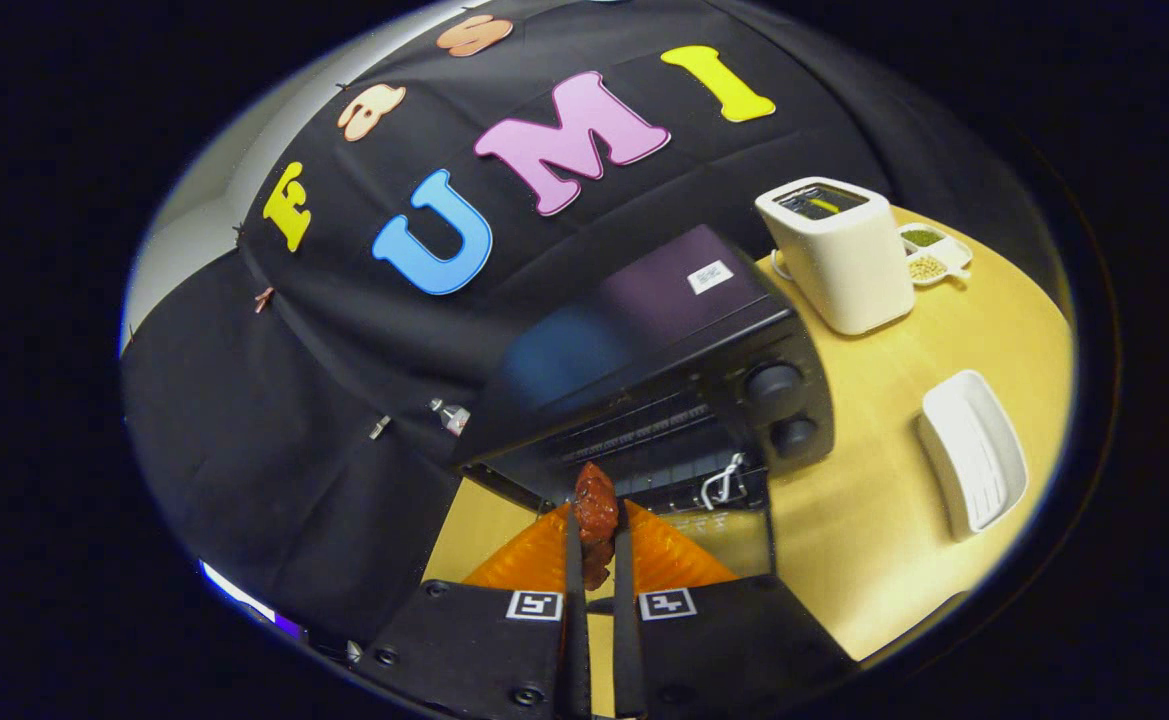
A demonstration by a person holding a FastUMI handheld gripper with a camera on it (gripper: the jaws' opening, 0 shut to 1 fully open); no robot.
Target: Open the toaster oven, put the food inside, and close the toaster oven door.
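Food [595, 508], a reddish-brown piece, is sitting pinched between the 2 fingers of the gripper [596, 530], which are pressing narrowly on its sides so it is staying upright for carrying. Just ahead, the toaster oven [664, 390] is standing with its door [714, 535] dropped open, rack exposed, ready for loading. A white toaster [837, 255] and white tray [974, 450] are sitting toward the table's [864, 560] far edge.

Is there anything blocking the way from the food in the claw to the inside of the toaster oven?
Nothing visible does. The claw is shut on the food, the toaster oven stands just ahead with its door down, and the cavity looks open.
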